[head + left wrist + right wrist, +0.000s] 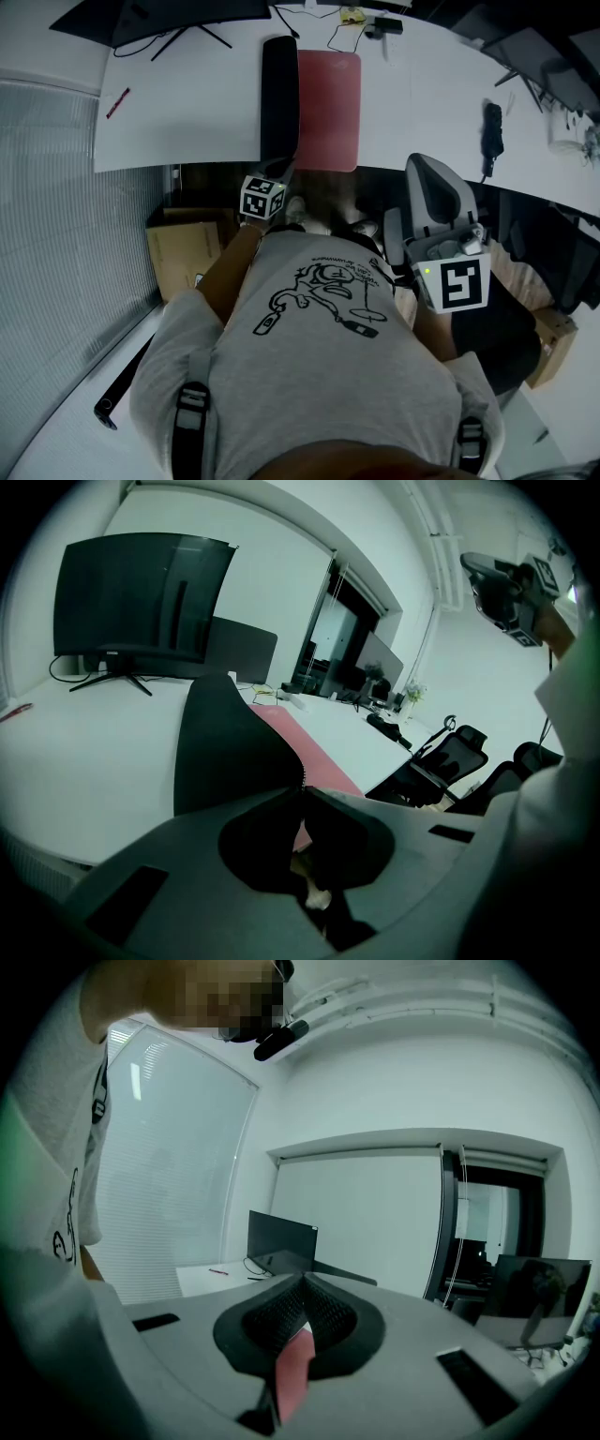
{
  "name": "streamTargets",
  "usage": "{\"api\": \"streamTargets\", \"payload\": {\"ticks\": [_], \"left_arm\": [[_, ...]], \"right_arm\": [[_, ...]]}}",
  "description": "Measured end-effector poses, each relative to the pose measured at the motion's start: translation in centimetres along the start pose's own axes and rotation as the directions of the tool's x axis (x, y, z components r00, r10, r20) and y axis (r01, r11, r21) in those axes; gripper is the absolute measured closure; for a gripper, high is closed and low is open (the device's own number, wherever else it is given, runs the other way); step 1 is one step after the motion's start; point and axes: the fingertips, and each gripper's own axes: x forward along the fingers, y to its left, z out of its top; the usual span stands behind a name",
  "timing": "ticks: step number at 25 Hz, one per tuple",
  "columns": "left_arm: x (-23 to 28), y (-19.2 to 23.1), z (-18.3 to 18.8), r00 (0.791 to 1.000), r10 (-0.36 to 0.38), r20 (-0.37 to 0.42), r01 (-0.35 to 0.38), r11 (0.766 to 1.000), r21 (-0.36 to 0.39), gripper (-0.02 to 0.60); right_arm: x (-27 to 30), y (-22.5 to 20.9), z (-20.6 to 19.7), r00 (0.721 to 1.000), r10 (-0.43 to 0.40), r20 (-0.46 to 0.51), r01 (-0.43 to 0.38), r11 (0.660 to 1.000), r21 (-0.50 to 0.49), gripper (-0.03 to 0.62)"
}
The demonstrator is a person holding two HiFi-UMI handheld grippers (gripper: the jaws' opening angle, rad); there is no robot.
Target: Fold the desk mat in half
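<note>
Left tongs (302,787) clamping shut on lifted black flap of flat rectangular desk mat (328,103), red top, black underside. We are holding flap upright along mat's left side, upper centre of head view. Rest of mat lying red side up on white desk (187,103). Right tongs (305,1281) closed, tips meeting, gripping nothing; we are holding them off desk, right of centre.

the monitor (159,19) is cut off by the head view's top edge. the small things (370,21) at the desk (187,103)'s far edge are too small to tell. the left gripper (278,175) covers the desk mat (328,103)'s near corner.
</note>
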Motion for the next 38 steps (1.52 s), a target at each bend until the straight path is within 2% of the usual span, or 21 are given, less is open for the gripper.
{"api": "streamTargets", "payload": {"ticks": [38], "left_arm": [[2.7,-5.0,0.3,0.998,-0.043,-0.052,0.047,0.997,0.069,0.549]], "right_arm": [[-4.0,-3.3,-0.4,0.999,-0.045,0.022,0.045,0.999,0.008,0.588]]}}
